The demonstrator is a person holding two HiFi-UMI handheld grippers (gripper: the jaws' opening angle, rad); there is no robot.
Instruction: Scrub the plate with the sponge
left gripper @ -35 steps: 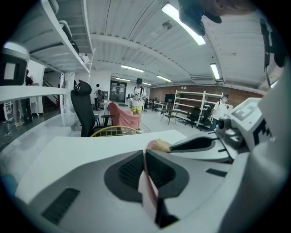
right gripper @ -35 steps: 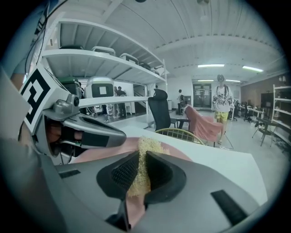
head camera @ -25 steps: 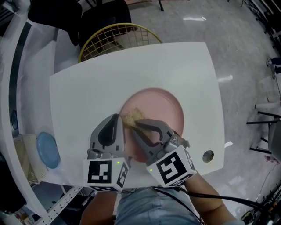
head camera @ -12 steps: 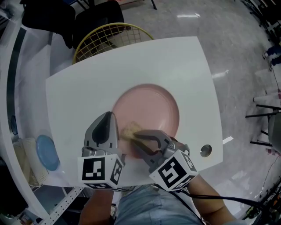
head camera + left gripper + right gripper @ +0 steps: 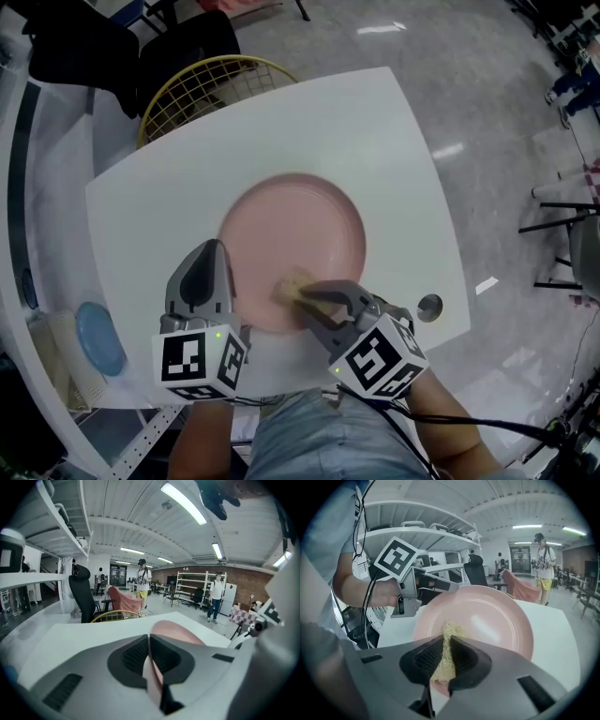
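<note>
The pink plate (image 5: 298, 225) lies on the white bench (image 5: 375, 122), a little nearer the person's edge than the far one. A yellowish sponge (image 5: 292, 284) rests on the near part of the plate, just inside the rim. The right tool (image 5: 302, 292) pinches the sponge, its two jaws pressed against either side, and a tuft of sponge sticks out beyond the tips onto the plate. The left tool (image 5: 213, 249) is at the plate's left rim, and its jaws are closed on that thin edge, which runs down between the two dark pads. The two tools sit close together along the near edge of the bench, each with its marker cube towards the person.

Near the bench's near right corner is a small round cap (image 5: 429, 307). Beyond the far left corner stands a yellow wire basket (image 5: 202, 89). Off the left edge, on a lower shelf, lies a blue disc (image 5: 98, 337).
</note>
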